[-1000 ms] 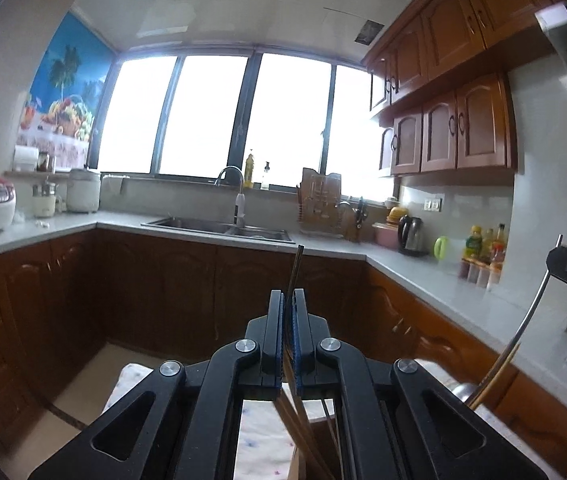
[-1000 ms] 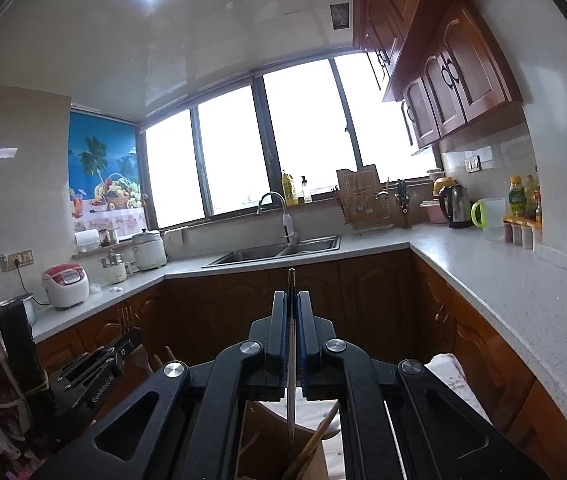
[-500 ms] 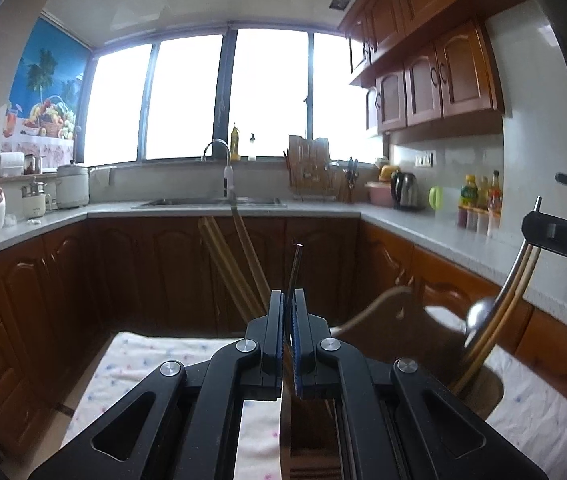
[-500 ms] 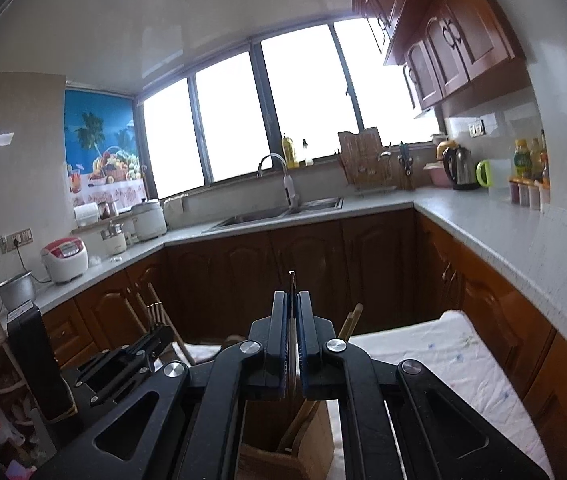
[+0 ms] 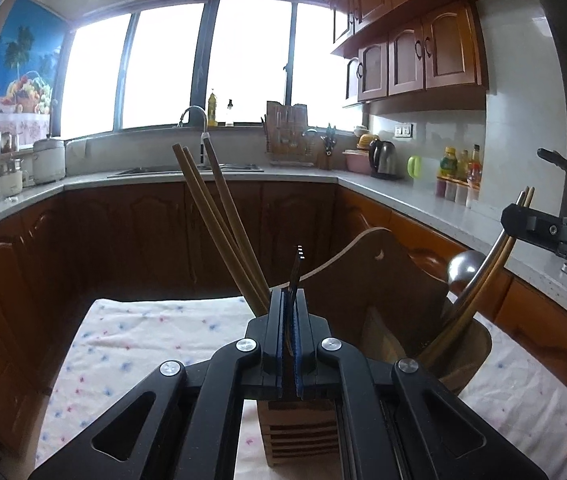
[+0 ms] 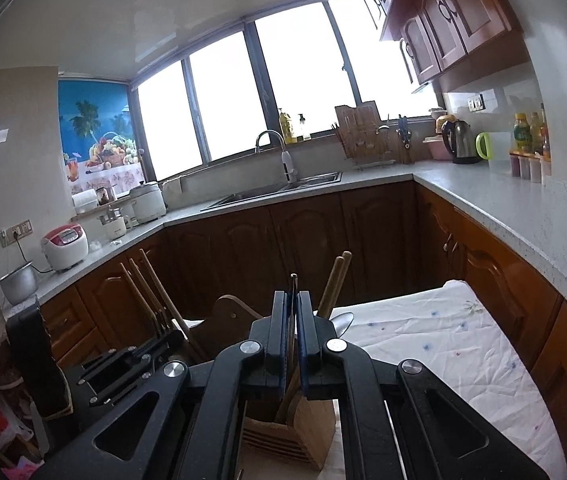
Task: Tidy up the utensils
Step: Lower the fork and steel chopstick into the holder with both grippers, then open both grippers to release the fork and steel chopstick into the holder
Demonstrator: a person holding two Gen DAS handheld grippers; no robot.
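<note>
A wooden utensil holder (image 5: 395, 304) stands on a flowered white cloth (image 5: 131, 344); it also shows in the right wrist view (image 6: 307, 436). Wooden chopsticks (image 5: 219, 224) lean in its left part. A metal spoon (image 5: 465, 268) and thin handles lean in its right part. My left gripper (image 5: 291, 304) is shut on a dark fork (image 5: 297, 272), tines up, right over the holder. My right gripper (image 6: 292, 308) is shut on a thin metal utensil (image 6: 293, 288), edge-on, over the holder's right part. The right gripper also shows at the right of the left wrist view (image 5: 531, 220).
Wooden cabinets (image 5: 143, 232) and a grey countertop (image 6: 523, 216) ring the room. A sink (image 6: 283, 190), kettle (image 6: 459, 140), rice cooker (image 6: 65, 246) and bottles (image 5: 459, 164) stand on the counter. A black device (image 6: 39, 360) stands at the left.
Both cameras have tilted down and both grippers have come down toward the holder. The chopsticks, the holder and the cloth have come into full view. Both grippers stay shut on their utensils.
</note>
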